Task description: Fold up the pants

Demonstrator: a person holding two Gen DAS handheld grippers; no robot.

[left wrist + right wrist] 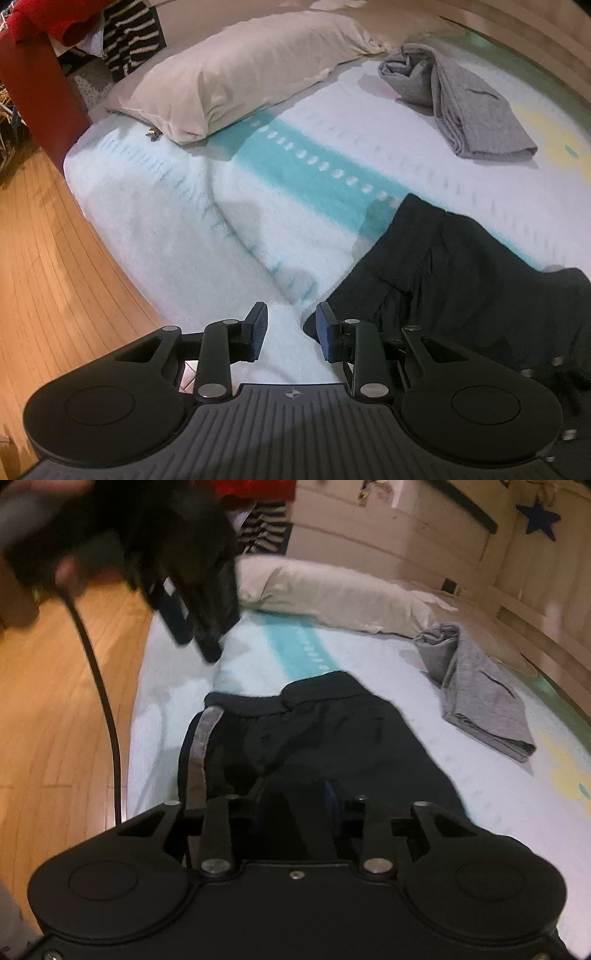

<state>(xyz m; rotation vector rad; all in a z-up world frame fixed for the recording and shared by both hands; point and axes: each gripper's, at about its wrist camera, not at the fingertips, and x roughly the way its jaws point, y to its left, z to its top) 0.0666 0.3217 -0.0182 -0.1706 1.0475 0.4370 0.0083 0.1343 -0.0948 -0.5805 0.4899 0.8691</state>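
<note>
Black pants [332, 731] lie bunched on the bed, waistband toward the pillow, a grey side stripe [199, 753] along their left edge. They also show in the left wrist view [461, 280]. My left gripper [291, 330] is open and empty above the white sheet, just left of the pants' edge; it appears blurred in the right wrist view [199, 627]. My right gripper [295, 801] is low over the pants with dark cloth around its fingers; the fingers blend into the fabric, so I cannot tell whether it is shut.
A beige pillow [251, 70] lies at the head of the bed. Folded grey pants [469, 107] lie on the sheet at the far right. Wood floor [44, 258] runs along the bed's left edge. A red chair with clothes [40, 55] stands beyond.
</note>
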